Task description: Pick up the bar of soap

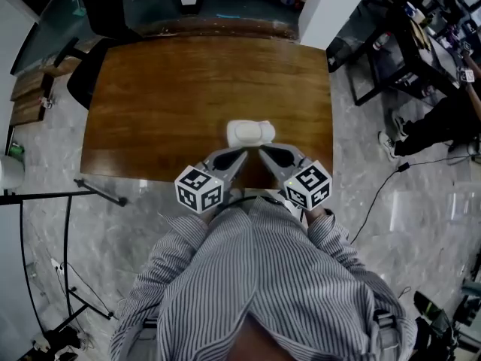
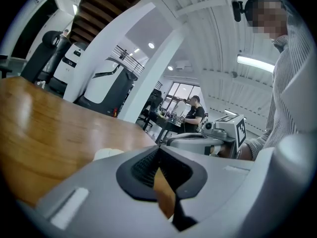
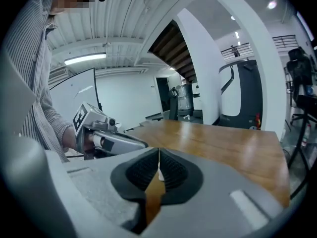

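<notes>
1. A brown wooden table (image 1: 150,104) is standing on a grey marbled floor (image 1: 421,224).
2. 1 white pillar (image 3: 208,68) is rising toward a ribbed ceiling (image 3: 124,14).
3. 1 strip light (image 2: 255,62) is glowing overhead; far windows (image 2: 182,90) are shining.

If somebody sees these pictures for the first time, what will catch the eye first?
The white bar of soap stands out against the dark wooden table, close to its near edge. Right before it, the left gripper and the right gripper point at it from either side, both with jaws together and holding nothing. Below them, the person's striped shirt fills the lower head view.
</notes>
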The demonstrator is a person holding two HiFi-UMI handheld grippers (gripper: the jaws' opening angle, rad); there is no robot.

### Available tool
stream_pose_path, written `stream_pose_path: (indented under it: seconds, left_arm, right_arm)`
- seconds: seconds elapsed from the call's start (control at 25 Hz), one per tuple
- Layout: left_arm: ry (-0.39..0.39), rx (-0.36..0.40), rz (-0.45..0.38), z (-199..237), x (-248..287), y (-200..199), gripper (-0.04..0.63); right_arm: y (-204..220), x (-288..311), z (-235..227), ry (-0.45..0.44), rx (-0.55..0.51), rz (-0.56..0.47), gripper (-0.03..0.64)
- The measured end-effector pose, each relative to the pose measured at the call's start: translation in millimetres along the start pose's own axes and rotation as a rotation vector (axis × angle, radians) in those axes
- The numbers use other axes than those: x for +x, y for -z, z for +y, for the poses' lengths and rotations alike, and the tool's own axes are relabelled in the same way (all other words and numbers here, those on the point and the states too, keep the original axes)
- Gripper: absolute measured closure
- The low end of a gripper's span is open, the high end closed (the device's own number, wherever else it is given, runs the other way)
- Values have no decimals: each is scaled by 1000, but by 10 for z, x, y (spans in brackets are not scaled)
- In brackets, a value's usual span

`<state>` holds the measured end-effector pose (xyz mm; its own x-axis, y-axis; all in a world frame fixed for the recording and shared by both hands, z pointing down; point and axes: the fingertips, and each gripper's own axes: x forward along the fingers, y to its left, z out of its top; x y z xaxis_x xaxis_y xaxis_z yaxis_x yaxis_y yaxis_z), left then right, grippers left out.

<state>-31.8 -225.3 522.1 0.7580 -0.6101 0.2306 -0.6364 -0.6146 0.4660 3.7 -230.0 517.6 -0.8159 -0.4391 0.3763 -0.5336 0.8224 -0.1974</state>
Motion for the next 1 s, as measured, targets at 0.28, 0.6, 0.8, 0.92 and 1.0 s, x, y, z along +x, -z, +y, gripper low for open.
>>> stream_pose_path:
  seconds: [0.28,0.6,0.8,0.92,1.0]
  left_arm:
    - [-62,-3,-27,127,127,-128,591]
    - [-121,-61,-39,181,121,-5,591]
    - [-164,-94,-49,183,28,78,591]
    - [-199,-112,-65,238,-66,107,591]
    - [-219,-125,-77,286,-135,133,591]
  right_arm:
    - [84,144,-213,-76,-169,125,598]
    - [368,546,-343,-230,-506,370,473]
    - [549,758,-359,-352,-607,512,345]
    - [665,872,-398,-396,-684,586,331]
    - [716,948,-408,-425,-678,610,328]
